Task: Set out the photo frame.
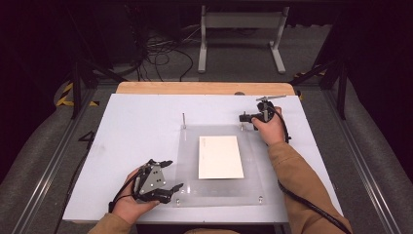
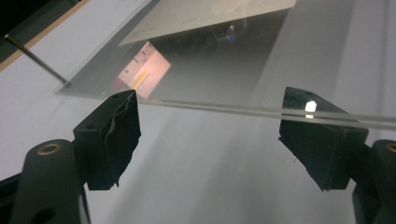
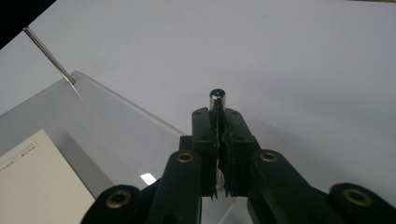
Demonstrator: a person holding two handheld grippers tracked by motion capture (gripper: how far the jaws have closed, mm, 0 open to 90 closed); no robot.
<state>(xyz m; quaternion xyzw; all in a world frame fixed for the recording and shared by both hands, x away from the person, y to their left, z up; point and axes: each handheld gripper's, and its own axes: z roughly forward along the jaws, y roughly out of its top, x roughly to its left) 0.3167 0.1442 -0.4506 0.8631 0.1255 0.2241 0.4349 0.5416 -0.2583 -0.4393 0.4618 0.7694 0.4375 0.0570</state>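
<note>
On the desk, middle: a clear, flat, square plastic sheet (image 1: pixel 221 165) lies on the pale grey desk (image 1: pixel 131 131), with a cream paper card (image 1: pixel 220 157) lying at its middle.
Pins: a thin metal pin (image 1: pixel 184 120) stands up at the sheet's 11 o'clock corner, and another short metal pin (image 3: pixel 217 100) stands at its 1 o'clock corner. Small screws sit at the near corners.
Right tongs (image 1: pixel 249 117): closed tight on the short pin at 1 o'clock, pinching it near its top.
Left tongs (image 1: pixel 168 174): wide open, at the sheet's 7 o'clock edge. In the left gripper view the clear edge runs across between the two black pads (image 2: pixel 114 135), but they do not squeeze it.
How the sheet will handle: I think it is stiff, smooth and slippery, and light enough to lift. It could scratch or crack if bent. Its edge is the best spot to hold.
How the pin will handle: hard, thin and slick, so it may slip or tip. Hold it low and straight.
In the way: the card may slide off if the sheet tilts. The pins may keep the sheet from sliding sideways.
</note>
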